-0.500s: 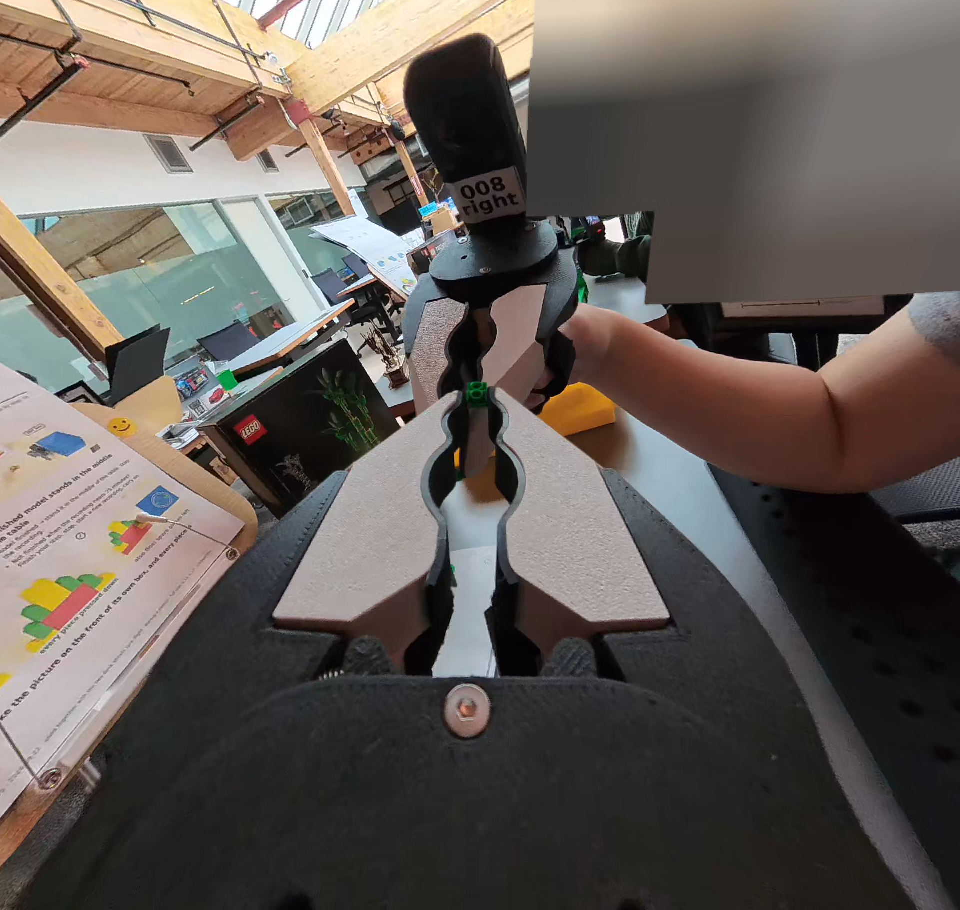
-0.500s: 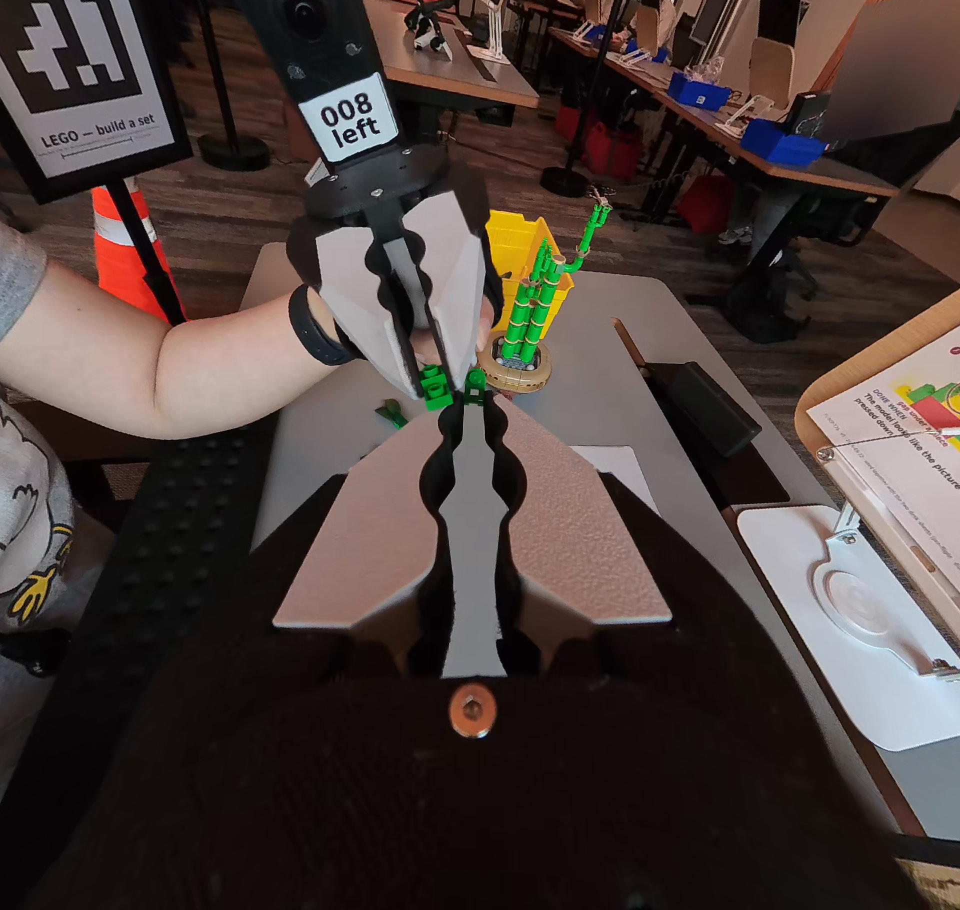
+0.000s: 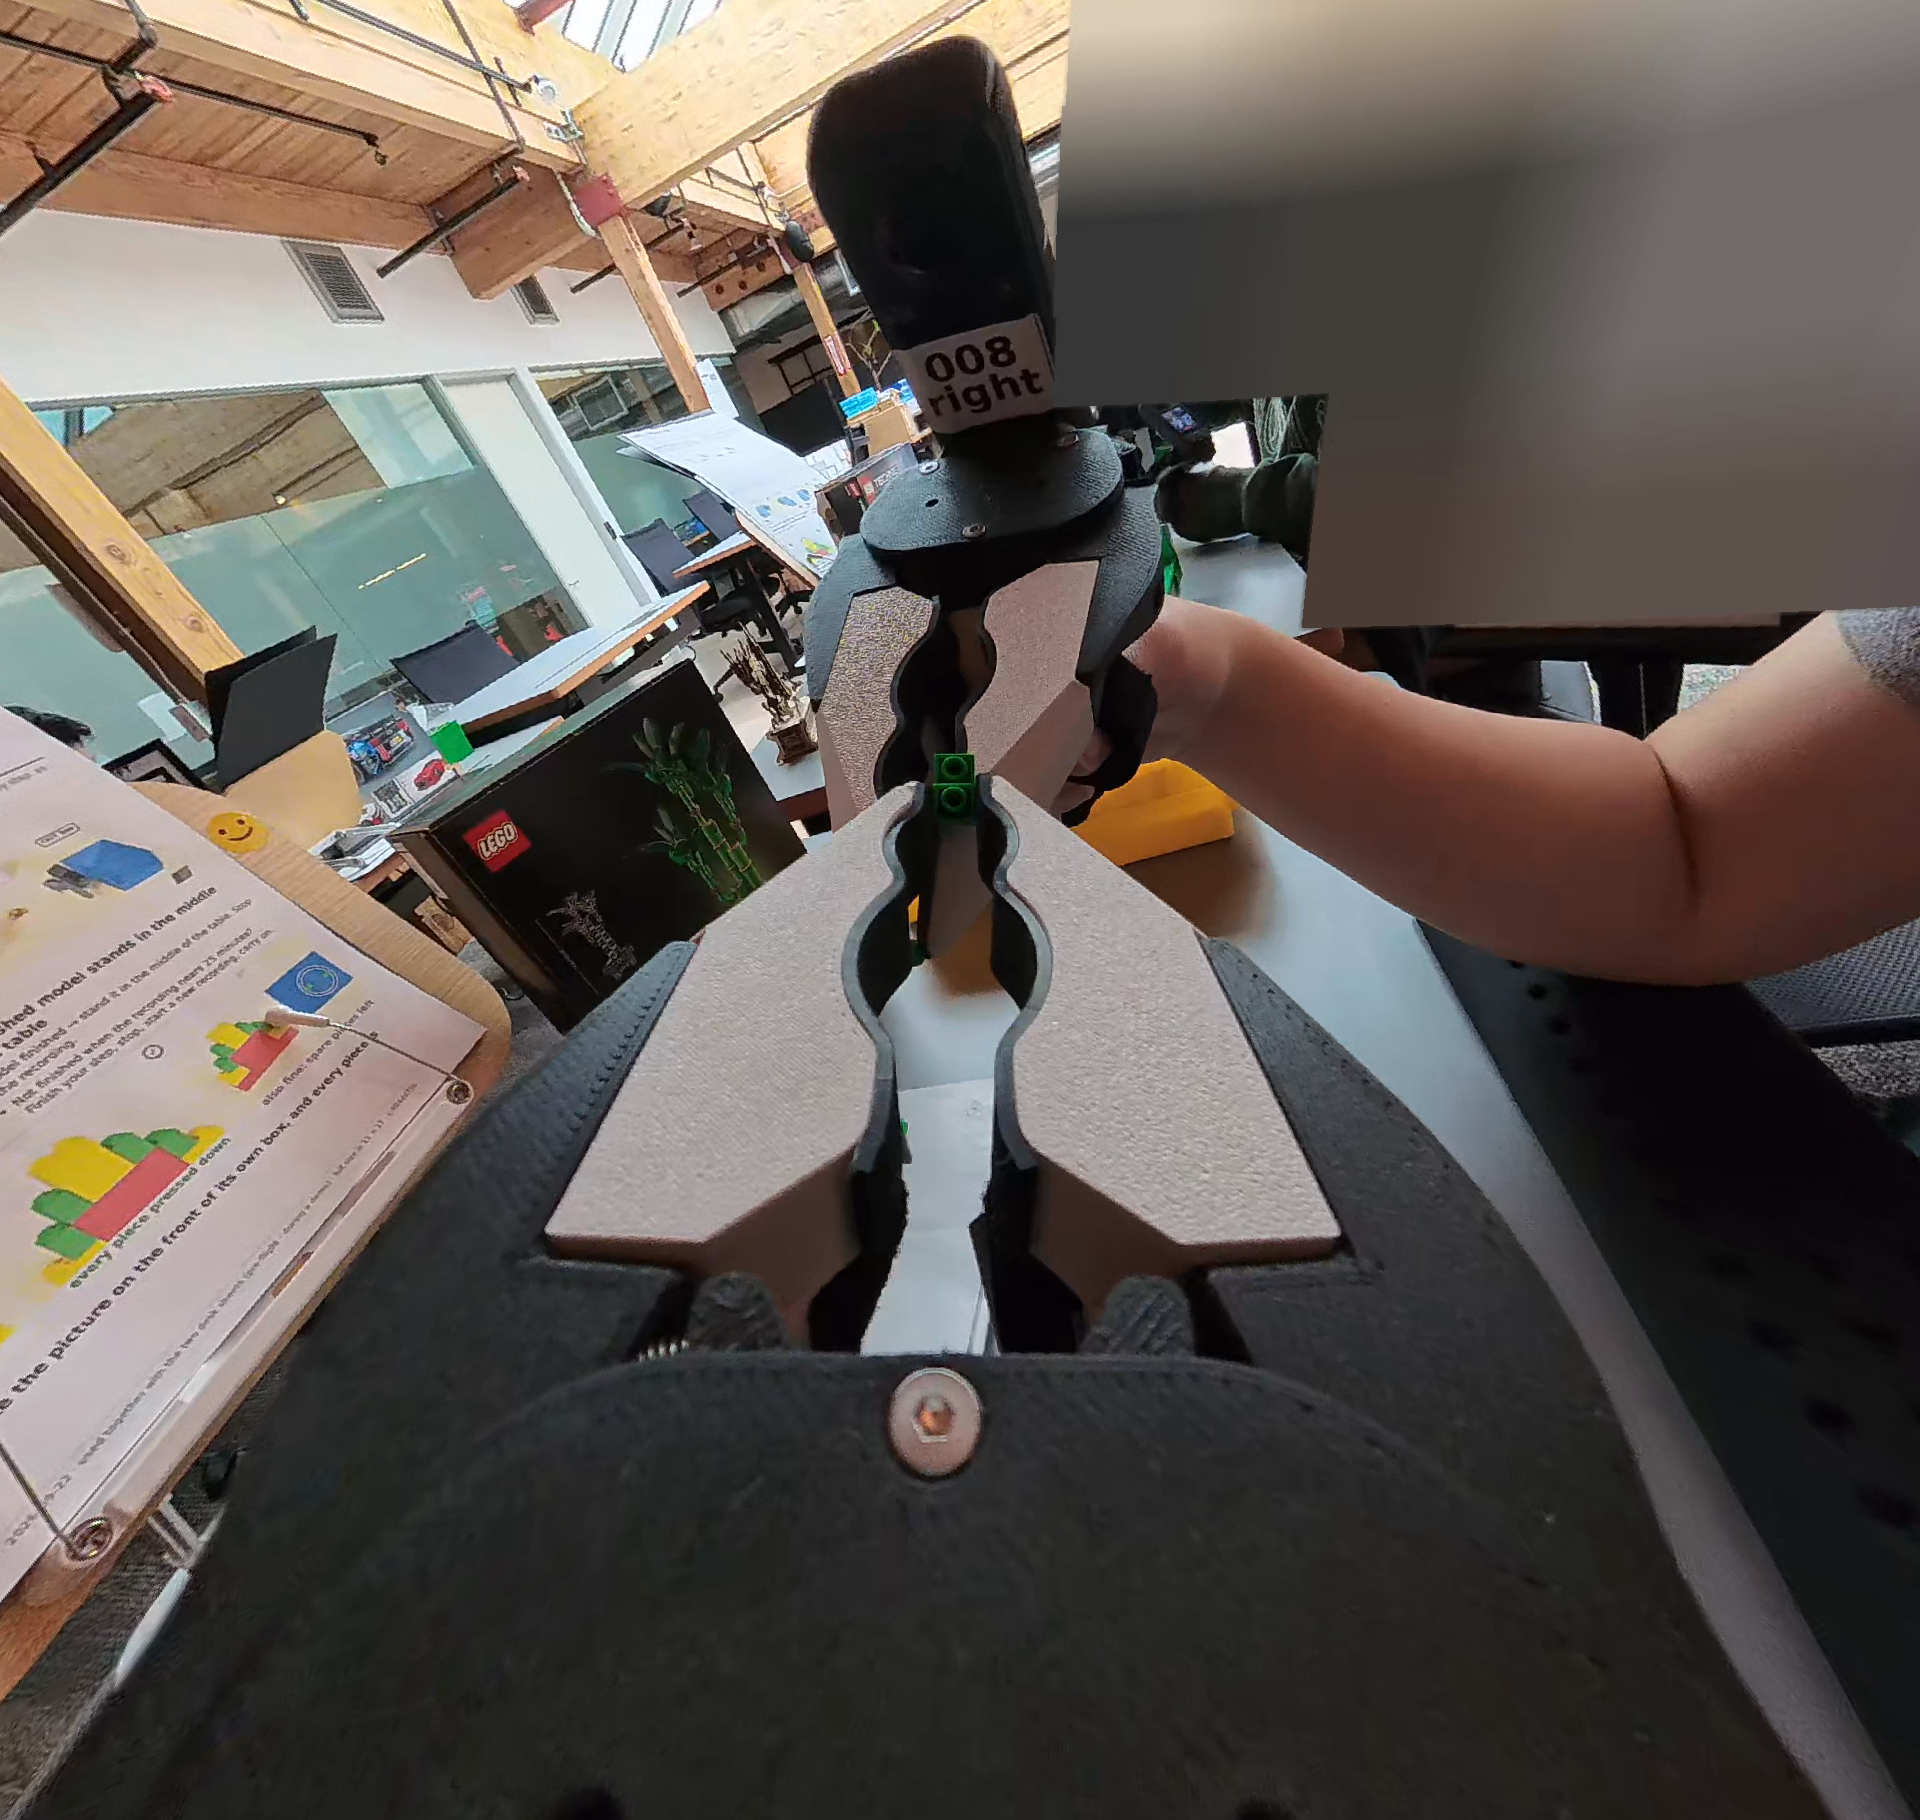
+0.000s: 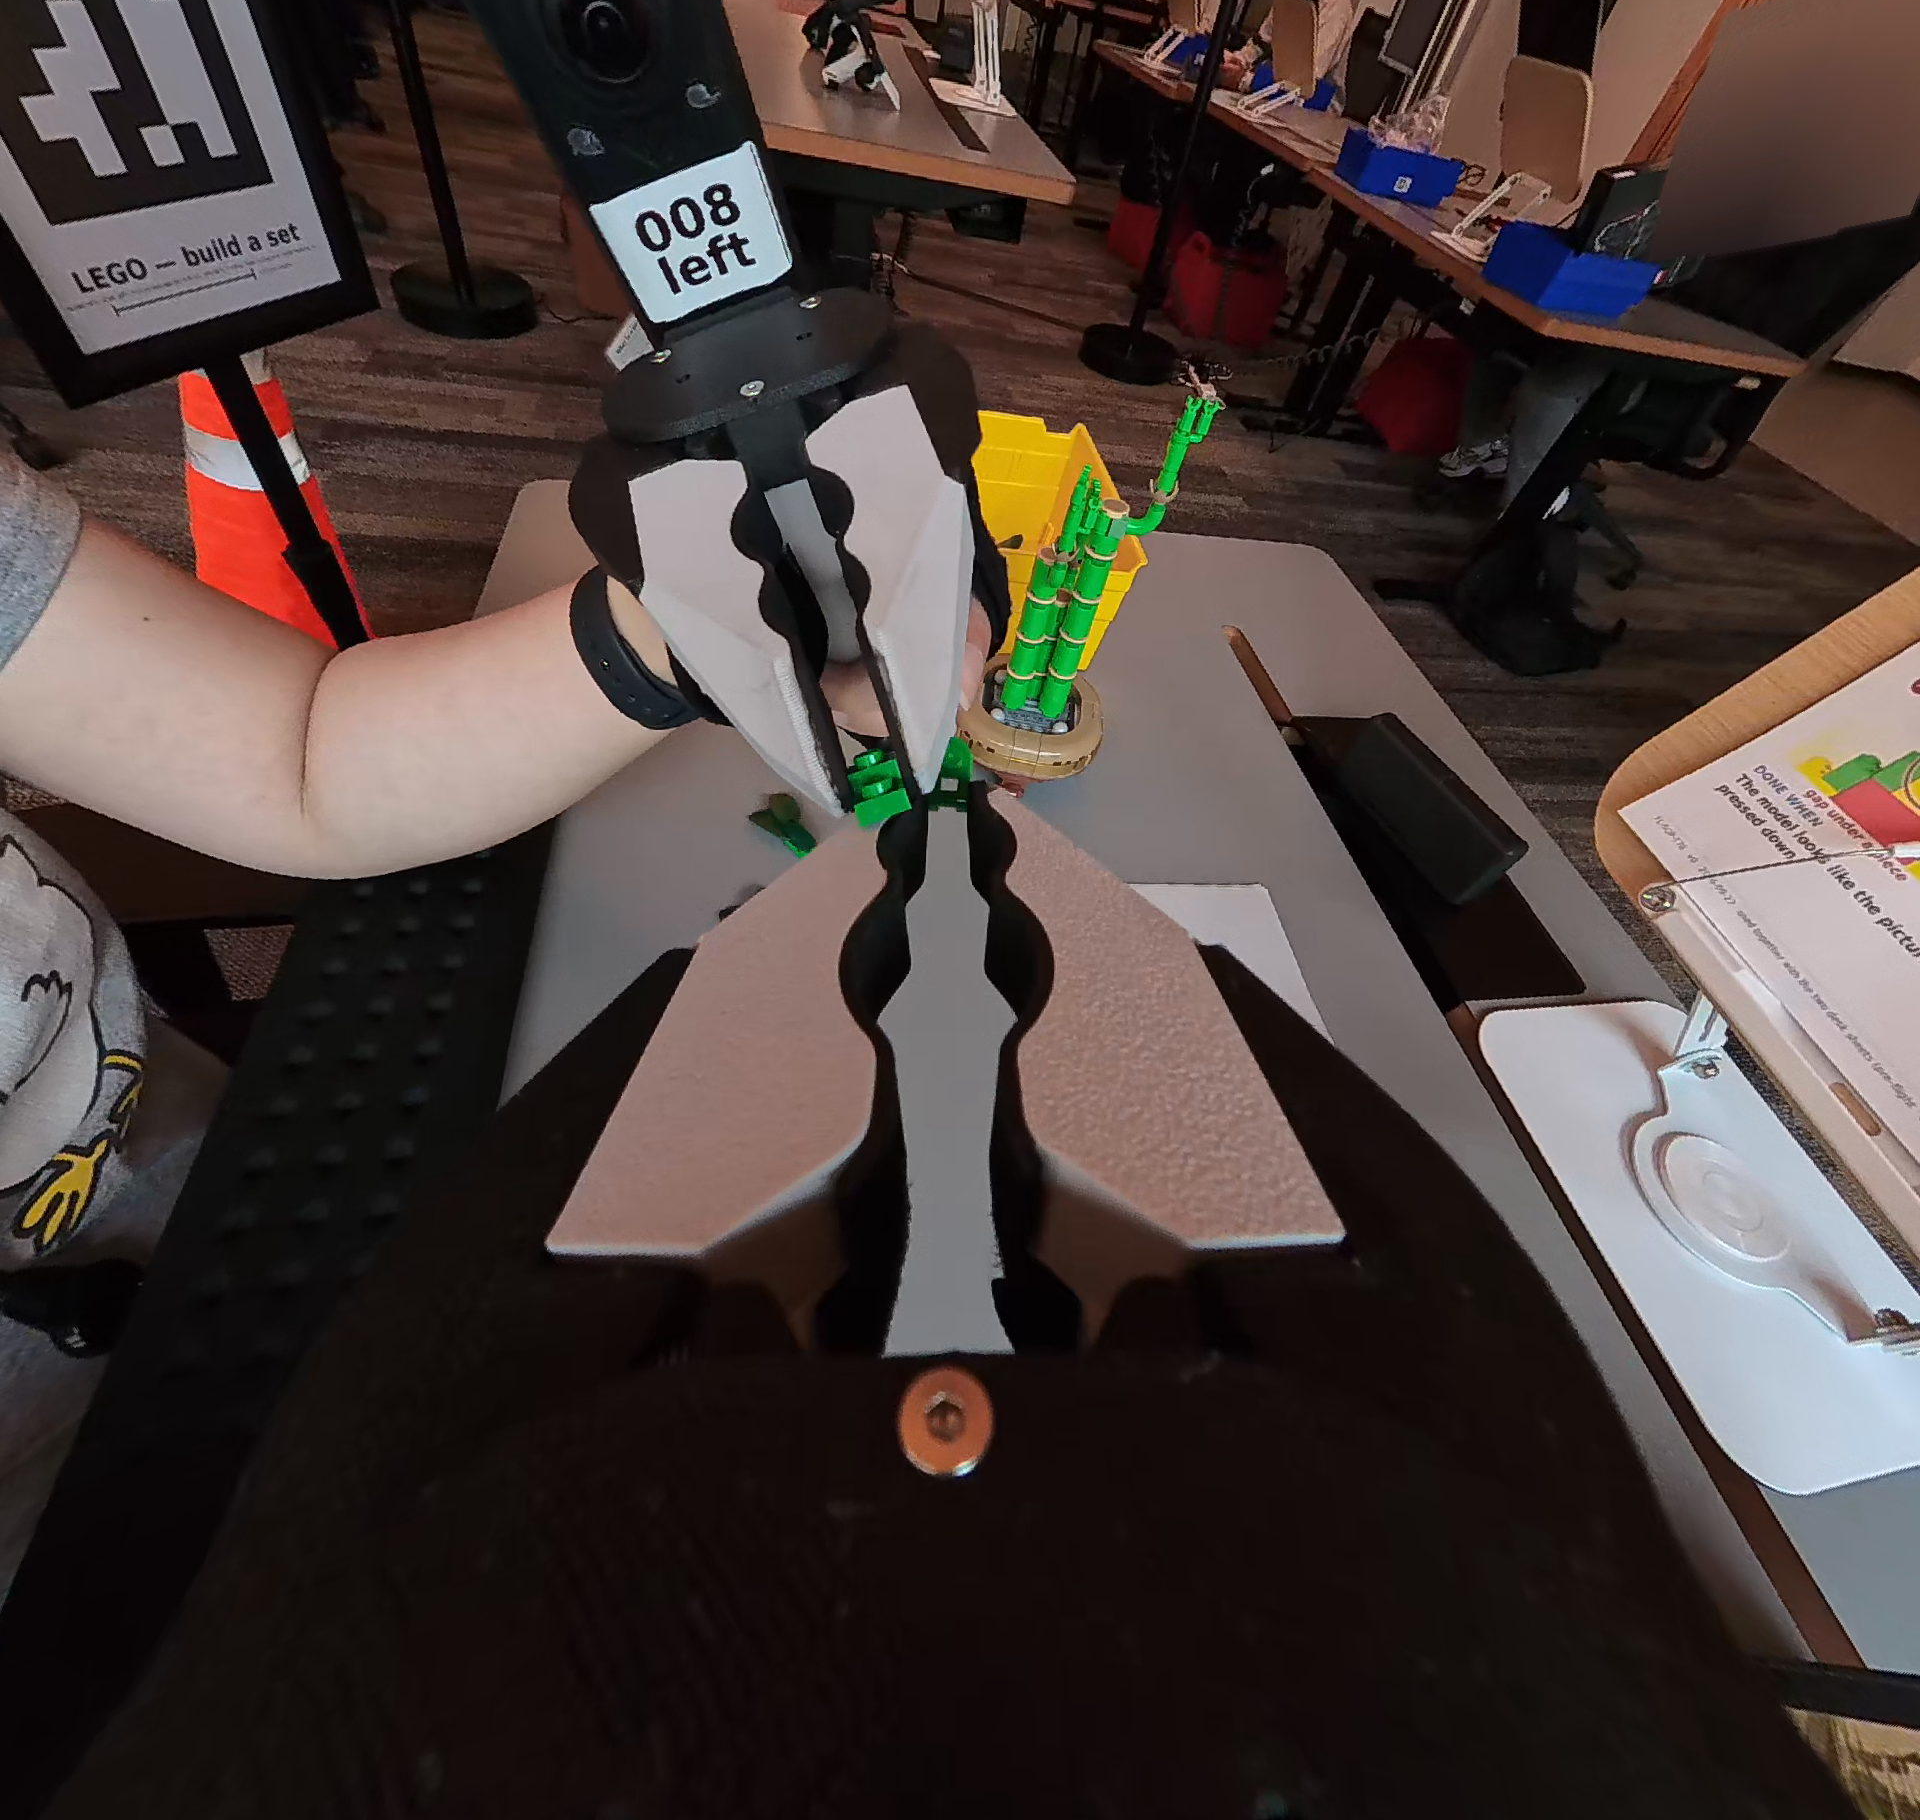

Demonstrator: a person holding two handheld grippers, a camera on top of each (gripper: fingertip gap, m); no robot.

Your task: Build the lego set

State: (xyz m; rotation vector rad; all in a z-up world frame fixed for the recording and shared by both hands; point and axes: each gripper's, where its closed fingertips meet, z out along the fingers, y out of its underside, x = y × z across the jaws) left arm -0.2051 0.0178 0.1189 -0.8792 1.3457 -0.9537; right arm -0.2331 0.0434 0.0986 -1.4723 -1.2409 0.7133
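My left gripper (image 3: 951, 812) is shut on a small green lego piece (image 3: 954, 800). My right gripper (image 4: 940, 820) is shut on another small green piece (image 4: 951, 785). The two grippers meet tip to tip above the grey table (image 4: 1195, 690), and the pieces sit side by side, touching or nearly so. The left gripper's piece also shows in the right wrist view (image 4: 878, 791). The bamboo model (image 4: 1060, 617), green stalks in a tan pot, stands just behind the tips. A loose green leaf piece (image 4: 781, 825) lies on the table to the left.
A yellow bin (image 4: 1023, 471) stands behind the model. A black block (image 4: 1403, 804), a white sheet (image 4: 1216, 929) and a white holder (image 4: 1714, 1199) lie at the right. An instruction sheet on a wooden stand (image 3: 156, 1095) and a black set box (image 3: 603, 866) are at the left. Less than 4 cm separates the two grippers' tips.
Both grippers have stayed tip to tip, almost still. The two green pieces have come slightly closer together.
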